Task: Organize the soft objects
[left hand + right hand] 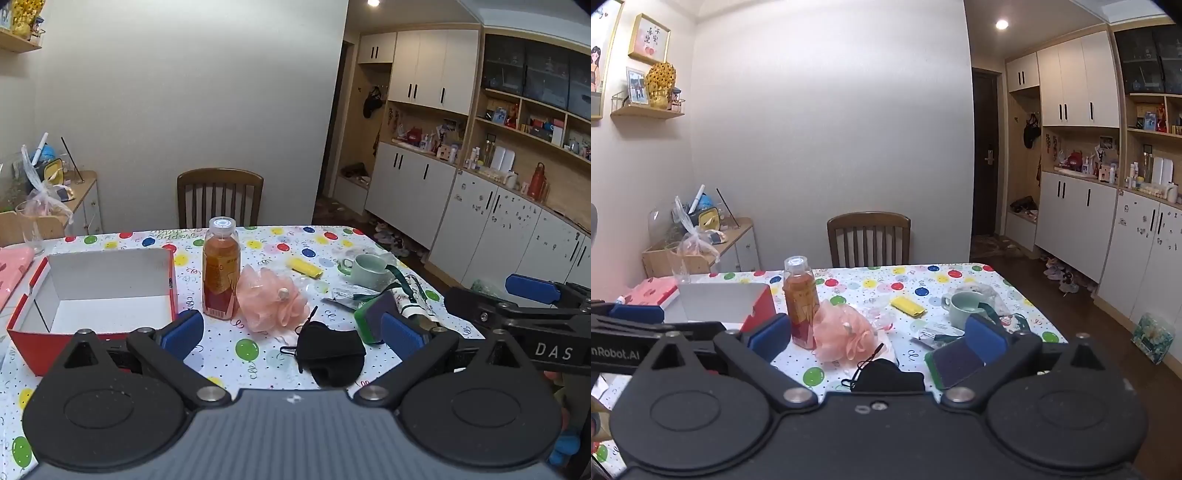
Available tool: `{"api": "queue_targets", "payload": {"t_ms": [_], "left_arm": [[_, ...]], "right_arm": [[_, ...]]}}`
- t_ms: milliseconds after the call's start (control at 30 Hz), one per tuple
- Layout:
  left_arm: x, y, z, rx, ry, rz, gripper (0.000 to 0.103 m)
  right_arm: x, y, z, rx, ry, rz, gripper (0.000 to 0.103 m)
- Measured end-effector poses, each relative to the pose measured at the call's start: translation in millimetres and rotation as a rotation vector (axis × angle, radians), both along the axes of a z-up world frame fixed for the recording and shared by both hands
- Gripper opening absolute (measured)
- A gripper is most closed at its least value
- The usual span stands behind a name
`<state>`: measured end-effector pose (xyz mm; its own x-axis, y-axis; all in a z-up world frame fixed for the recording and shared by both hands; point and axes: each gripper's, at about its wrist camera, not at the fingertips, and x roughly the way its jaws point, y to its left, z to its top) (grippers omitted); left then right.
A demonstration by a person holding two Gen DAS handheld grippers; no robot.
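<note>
The black mask lies low in the centre of the left wrist view, on the balloon-print tablecloth, between the two blue pads of the left gripper. That gripper's jaws stand wide apart and hold nothing; the mask lies on the cloth, and neither pad appears to touch it. Just above and left of the mask sits the pink loofah, touching the bottle of orange drink on its left. Right of the mask, partly behind the right-hand pad, is a green and grey sponge.

In the right wrist view the mask shows at bottom centre, half cut off by the body of the right gripper, whose jaws are likewise spread wide and empty. The loofah is just above it, against the bottle; the sponge lies to the right, beside the right-hand pad.

Further out in the left wrist view: an open red box with a white inside at middle left, a yellow strip above centre, a pale green mug to the right with a green strap and packets near it. The right gripper enters at the right edge. A wooden chair stands behind the table.
</note>
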<state>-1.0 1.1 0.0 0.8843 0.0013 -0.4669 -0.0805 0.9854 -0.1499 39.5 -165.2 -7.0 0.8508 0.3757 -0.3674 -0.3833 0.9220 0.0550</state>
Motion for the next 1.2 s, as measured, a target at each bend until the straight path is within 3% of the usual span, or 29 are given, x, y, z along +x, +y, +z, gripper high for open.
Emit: {"api": "queue_targets", "payload": {"t_ms": [200,233,400,1200], "left_arm": [[-5.6,8.1,0.4,-0.036,0.009,0.034,0.103],[0.7,8.5,0.6,-0.008,0.034,0.027,0.103],[-5.5,6.1,0.8,0.007,0.034,0.029,0.103],[-11.9,1.3,-4.6,0.003,0.033,0.024,0.103]], "right_arm": [[-4.2,16.2,0.6,-0.010,0.028,0.051,0.101],[-6.8,5.7,-0.1,0.008,-0.006,0.004,0.101],[-8.8,5.0,2.9,0.003,-0.018,0.005,0.101],[-13.6,4.9,2.5,0.004,-0.012,-0.012,0.101]]}}
